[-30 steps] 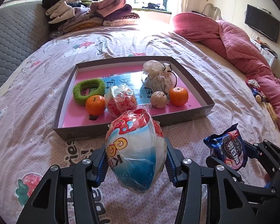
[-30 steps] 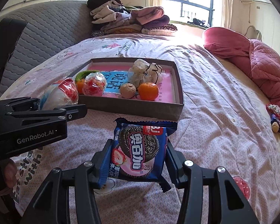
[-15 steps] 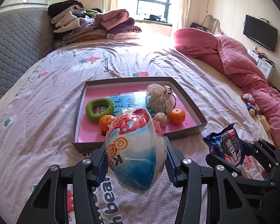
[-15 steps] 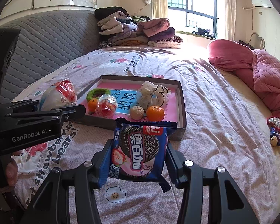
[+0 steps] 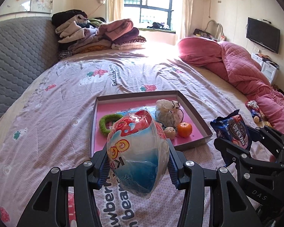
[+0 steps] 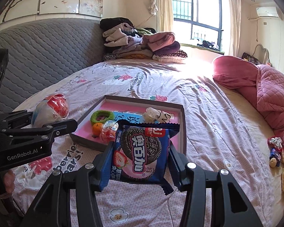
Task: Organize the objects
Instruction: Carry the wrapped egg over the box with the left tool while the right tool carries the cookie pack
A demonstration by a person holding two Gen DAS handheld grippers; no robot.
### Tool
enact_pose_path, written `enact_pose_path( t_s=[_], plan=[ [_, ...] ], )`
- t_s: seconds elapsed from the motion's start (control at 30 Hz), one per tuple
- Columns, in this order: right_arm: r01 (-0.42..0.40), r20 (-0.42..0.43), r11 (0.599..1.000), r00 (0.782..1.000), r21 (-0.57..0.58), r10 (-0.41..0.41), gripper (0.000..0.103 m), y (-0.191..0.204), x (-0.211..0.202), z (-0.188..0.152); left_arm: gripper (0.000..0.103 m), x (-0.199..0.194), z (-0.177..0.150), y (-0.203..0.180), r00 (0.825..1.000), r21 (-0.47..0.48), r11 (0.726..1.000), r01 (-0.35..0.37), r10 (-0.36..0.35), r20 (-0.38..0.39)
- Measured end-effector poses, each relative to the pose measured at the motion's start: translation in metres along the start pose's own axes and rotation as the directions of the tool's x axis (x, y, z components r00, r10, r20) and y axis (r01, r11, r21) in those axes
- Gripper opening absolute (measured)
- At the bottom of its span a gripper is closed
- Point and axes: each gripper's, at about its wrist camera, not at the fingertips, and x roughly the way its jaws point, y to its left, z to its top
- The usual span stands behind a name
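Observation:
My left gripper [image 5: 138, 168] is shut on a round red, white and blue snack bag [image 5: 136, 151], held above the bedspread in front of the box; it also shows in the right wrist view [image 6: 49, 111]. My right gripper [image 6: 140, 162] is shut on a blue Oreo cookie packet [image 6: 142, 151], also seen in the left wrist view [image 5: 234, 130]. A shallow pink-lined box [image 5: 198, 121] [image 6: 182, 124] lies on the bed and holds a green ring [image 5: 108, 121], oranges [image 5: 184, 129], a walnut [image 5: 170, 132], a white pouch [image 5: 166, 111] and a red wrapped snack [image 6: 108, 134].
Folded clothes [image 5: 96, 36] are stacked at the head of the bed by a grey headboard [image 5: 15, 56]. A pink quilt [image 5: 242, 68] lies along the right side. Small wrapped sweets [image 6: 275, 151] lie at the right edge of the bed.
Both grippers have lifted and pulled back from the box with their packets still held; the box looks smaller and farther, and more of the room shows.

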Motion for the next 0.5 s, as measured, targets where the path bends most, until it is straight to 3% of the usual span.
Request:
enact_pose_path(
  t_s=[0.5],
  plan=[
    [0.015,0.081,0.999,0.997,-0.033,-0.013,0.052,-0.001,0.001,0.042,0.053,0.006,0.028,0.023,0.998,0.014,0.998,-0.054,0.053,0.034]
  ],
)
